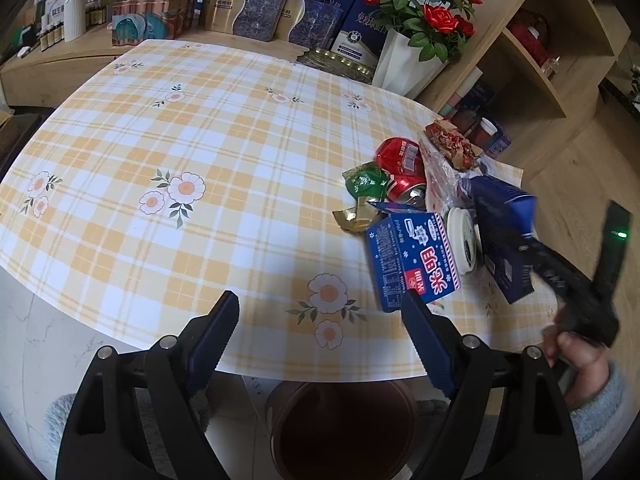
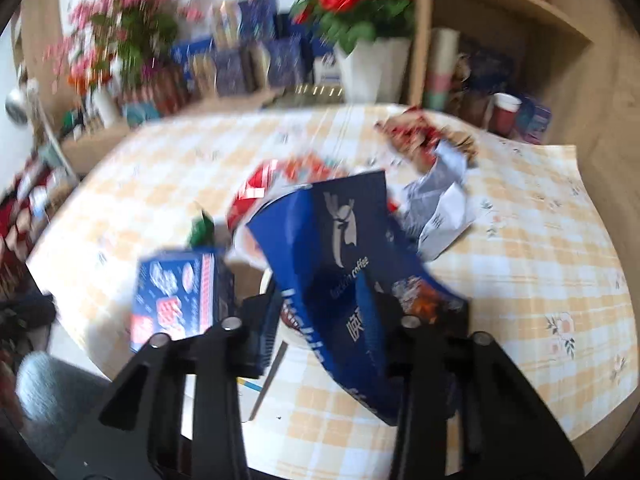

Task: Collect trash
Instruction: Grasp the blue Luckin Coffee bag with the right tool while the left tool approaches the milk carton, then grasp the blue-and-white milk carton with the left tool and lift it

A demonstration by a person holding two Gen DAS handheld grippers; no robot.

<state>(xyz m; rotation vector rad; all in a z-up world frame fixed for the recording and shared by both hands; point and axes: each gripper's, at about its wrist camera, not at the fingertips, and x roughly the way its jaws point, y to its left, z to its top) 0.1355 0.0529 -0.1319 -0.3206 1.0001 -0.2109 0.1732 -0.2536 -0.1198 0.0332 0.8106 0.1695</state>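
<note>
Trash pile (image 1: pixel 432 200): one can (image 1: pixel 402 168); two blue cartons (image 1: pixel 416 258).

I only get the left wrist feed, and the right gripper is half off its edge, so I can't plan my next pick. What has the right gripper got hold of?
Observer: In the right wrist view, the right gripper looks closed on the blue coffee bag, which is pinched between its fingers.
Operator: Is anything hidden behind that bag?
Observer: Yes, a crumpled white paper lies on the tablecloth just beyond it.
Operator: Is the blue carton caught in that grip too?
Observer: No. The blue carton sits outside the gripper's left finger, clear of the grip.
</note>
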